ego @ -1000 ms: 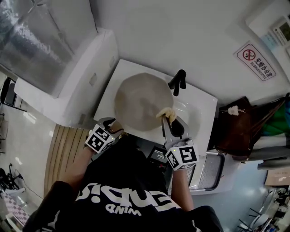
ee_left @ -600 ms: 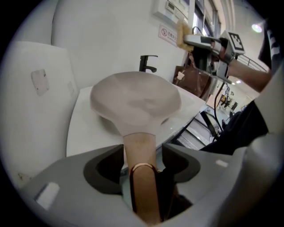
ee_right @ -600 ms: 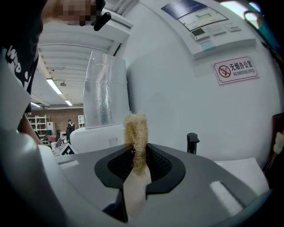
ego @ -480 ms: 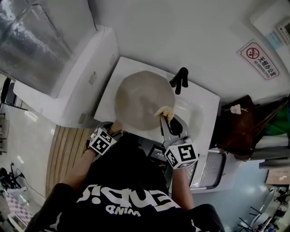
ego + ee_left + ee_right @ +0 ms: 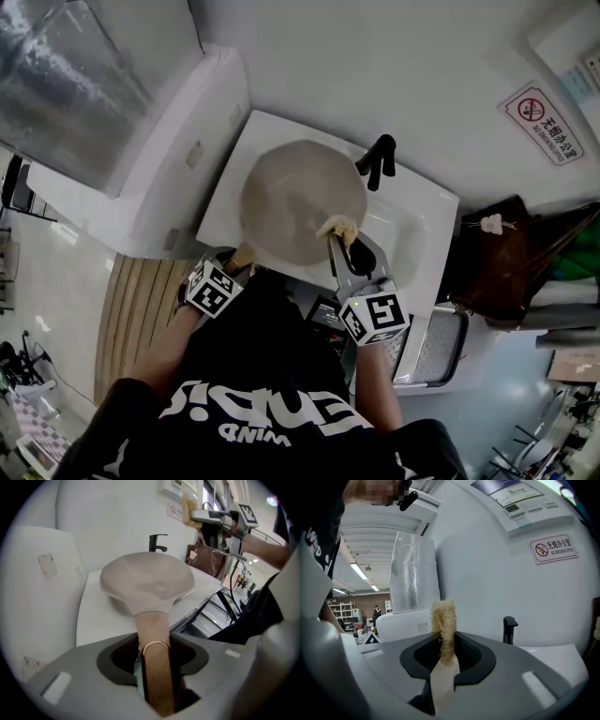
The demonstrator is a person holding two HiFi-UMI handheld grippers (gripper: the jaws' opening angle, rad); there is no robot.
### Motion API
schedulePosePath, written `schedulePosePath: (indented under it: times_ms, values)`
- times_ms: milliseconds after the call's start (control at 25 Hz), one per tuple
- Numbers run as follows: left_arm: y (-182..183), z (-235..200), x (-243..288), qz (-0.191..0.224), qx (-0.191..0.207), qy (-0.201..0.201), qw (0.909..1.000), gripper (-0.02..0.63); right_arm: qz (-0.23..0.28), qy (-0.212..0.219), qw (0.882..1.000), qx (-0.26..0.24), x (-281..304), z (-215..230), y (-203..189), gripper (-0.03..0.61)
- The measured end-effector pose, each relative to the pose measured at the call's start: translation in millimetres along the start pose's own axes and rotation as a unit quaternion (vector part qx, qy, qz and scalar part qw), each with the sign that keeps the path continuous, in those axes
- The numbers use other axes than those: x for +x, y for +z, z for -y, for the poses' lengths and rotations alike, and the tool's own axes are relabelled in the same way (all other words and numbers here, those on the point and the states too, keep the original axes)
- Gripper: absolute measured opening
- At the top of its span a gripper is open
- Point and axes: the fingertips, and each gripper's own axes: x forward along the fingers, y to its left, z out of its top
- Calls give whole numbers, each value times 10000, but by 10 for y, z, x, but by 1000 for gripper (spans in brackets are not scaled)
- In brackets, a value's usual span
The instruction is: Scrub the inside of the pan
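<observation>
A beige pan (image 5: 300, 202) rests in the white sink (image 5: 412, 234), bowl up. Its tan handle (image 5: 154, 667) runs toward me between the jaws of my left gripper (image 5: 154, 658), seen at the pan's near edge (image 5: 234, 264). Those jaws have just been closing; thin dark gaps still show on both sides of the handle. My right gripper (image 5: 339, 242) is shut on a straw-coloured loofah scrubber (image 5: 444, 630), whose tuft (image 5: 337, 227) hangs over the pan's right rim. The left gripper view shows that scrubber (image 5: 190, 510) held high above the pan (image 5: 147, 576).
A black faucet (image 5: 377, 159) stands behind the pan. A large white appliance (image 5: 169, 159) adjoins the sink on the left. On the right are a brown bag (image 5: 497, 262) and a grey drain tray (image 5: 436, 347). A no-smoking sign (image 5: 544, 117) hangs on the wall.
My left gripper has sunk a little around the pan handle. The right gripper and scrubber stay over the pan's right rim, almost unmoved.
</observation>
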Motion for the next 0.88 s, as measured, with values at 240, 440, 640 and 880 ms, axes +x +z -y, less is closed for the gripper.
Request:
schedulePosePath:
  times_ms: [240, 440, 640, 880]
  values:
    - [-19, 11, -23, -264, 82, -257, 9993, 187, -54, -59, 10000, 41, 3, 10, -24, 75]
    - [-11, -64, -83, -335, 191, -337, 9987, 186, -70, -152, 9999, 14, 18, 70, -10, 75]
    - [31, -105, -204, -510, 311, -491, 9970, 186, -239, -101, 9997, -40, 70, 68, -78, 75]
    - [80, -98, -305, -625, 253, -679, 9954, 186, -770, 379, 9959, -268, 336, -86, -316, 75]
